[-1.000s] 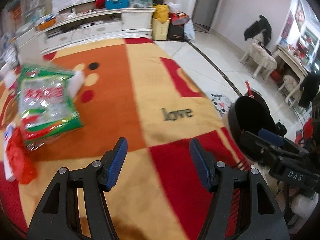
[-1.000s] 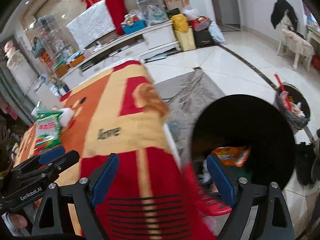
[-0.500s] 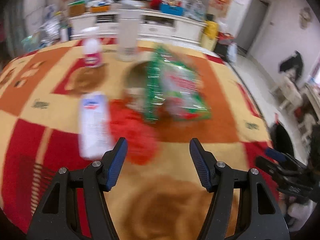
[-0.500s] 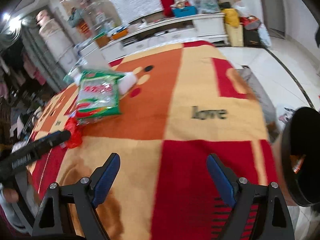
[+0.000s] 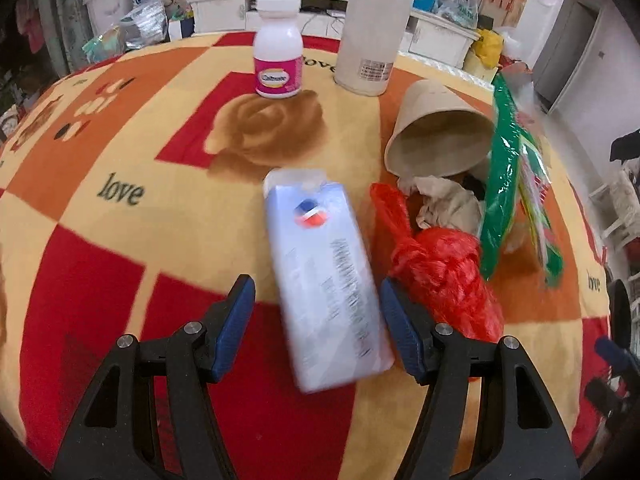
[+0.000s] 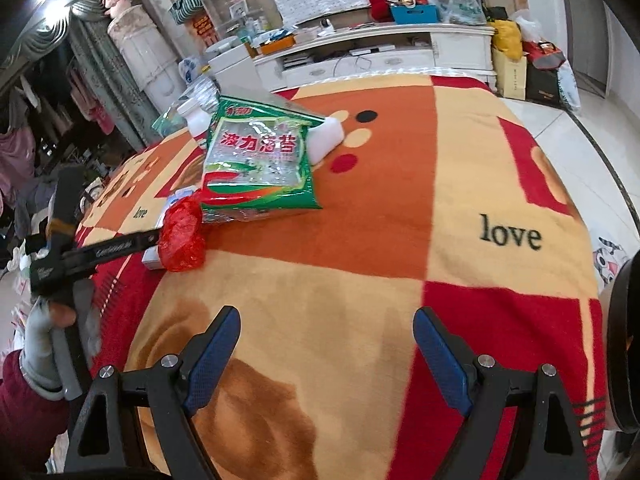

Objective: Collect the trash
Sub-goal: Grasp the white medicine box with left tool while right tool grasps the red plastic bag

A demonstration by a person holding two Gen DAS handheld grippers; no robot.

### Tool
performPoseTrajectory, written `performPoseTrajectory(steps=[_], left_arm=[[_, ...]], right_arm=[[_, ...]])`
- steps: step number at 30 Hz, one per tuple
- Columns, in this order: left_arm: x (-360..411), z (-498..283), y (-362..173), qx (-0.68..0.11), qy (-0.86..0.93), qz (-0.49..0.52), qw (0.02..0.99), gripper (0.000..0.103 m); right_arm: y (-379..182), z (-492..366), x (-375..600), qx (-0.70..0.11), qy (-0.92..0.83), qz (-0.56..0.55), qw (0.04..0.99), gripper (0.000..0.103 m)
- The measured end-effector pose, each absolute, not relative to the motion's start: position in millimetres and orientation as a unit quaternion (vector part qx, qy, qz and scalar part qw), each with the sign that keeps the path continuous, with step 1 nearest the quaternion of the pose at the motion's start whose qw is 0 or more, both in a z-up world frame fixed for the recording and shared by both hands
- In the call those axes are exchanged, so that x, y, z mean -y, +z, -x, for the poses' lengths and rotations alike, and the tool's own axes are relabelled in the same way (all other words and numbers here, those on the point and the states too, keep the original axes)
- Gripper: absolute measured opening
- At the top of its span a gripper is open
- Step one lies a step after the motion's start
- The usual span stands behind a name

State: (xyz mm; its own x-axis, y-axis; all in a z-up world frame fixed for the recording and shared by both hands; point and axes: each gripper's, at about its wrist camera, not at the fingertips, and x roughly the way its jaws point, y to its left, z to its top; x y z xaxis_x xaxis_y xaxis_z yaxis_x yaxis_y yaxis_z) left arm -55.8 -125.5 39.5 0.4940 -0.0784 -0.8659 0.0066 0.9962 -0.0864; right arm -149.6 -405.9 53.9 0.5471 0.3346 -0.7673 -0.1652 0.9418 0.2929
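My left gripper [image 5: 316,316] is open, its jaws on either side of a pale blue carton [image 5: 326,276] lying flat on the patterned cloth. Right of the carton lie a knotted red plastic bag [image 5: 444,276], crumpled paper [image 5: 448,202], a tipped brown paper cup [image 5: 440,136] and a green snack bag [image 5: 516,196]. My right gripper [image 6: 326,350] is open and empty over the cloth's near end. In the right wrist view the green snack bag [image 6: 258,160] and red bag [image 6: 182,236] lie at the left, with the left gripper [image 6: 96,252] beside them.
A pink-labelled white bottle [image 5: 279,64] and a tall white canister [image 5: 372,24] stand upright behind the trash. A black bin's rim [image 6: 624,340] shows at the cloth's right edge. A white cabinet [image 6: 384,54] with clutter stands beyond the table.
My left gripper has swung from the bin side to the trash pile and closed in on the blue carton. My right gripper has turned away from the bin toward the table.
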Motion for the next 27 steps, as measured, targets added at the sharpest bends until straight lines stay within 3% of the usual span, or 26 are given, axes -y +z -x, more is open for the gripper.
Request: performPoseTrajectory(steps=[4, 7, 17, 23, 24, 25, 26, 27], left_arm=[[126, 42, 30, -0.507, -0.029, 0.026, 0.861, 0.064], [120, 47, 32, -0.508, -0.038, 0.027, 0.860, 0.050], [55, 81, 52, -0.499, -0.022, 0.056, 0.864, 0.050], [39, 95, 60, -0.485, -0.024, 0.073, 0.871, 0.050], [39, 96, 60, -0.484, -0.025, 0.076, 0.871, 0.050], [39, 96, 61, -0.483, -0.027, 0.079, 0.872, 0.050], [40, 97, 61, -0.482, -0.030, 0.080, 0.872, 0.050], [42, 98, 62, -0.481, -0.032, 0.080, 0.873, 0.050]], right_arm=[[55, 145, 391, -0.456, 0.155, -0.084, 0.872, 0.087], [55, 140, 374, -0.458, 0.170, -0.075, 0.869, 0.087], [51, 99, 283, -0.456, 0.241, -0.051, 0.855, 0.087], [42, 53, 242, -0.465, 0.231, -0.042, 0.854, 0.080], [40, 45, 239, -0.466, 0.225, -0.039, 0.855, 0.077], [38, 41, 237, -0.468, 0.223, -0.039, 0.854, 0.068], [33, 34, 236, -0.474, 0.227, -0.045, 0.849, 0.051], [30, 33, 237, -0.481, 0.232, -0.052, 0.844, 0.041]])
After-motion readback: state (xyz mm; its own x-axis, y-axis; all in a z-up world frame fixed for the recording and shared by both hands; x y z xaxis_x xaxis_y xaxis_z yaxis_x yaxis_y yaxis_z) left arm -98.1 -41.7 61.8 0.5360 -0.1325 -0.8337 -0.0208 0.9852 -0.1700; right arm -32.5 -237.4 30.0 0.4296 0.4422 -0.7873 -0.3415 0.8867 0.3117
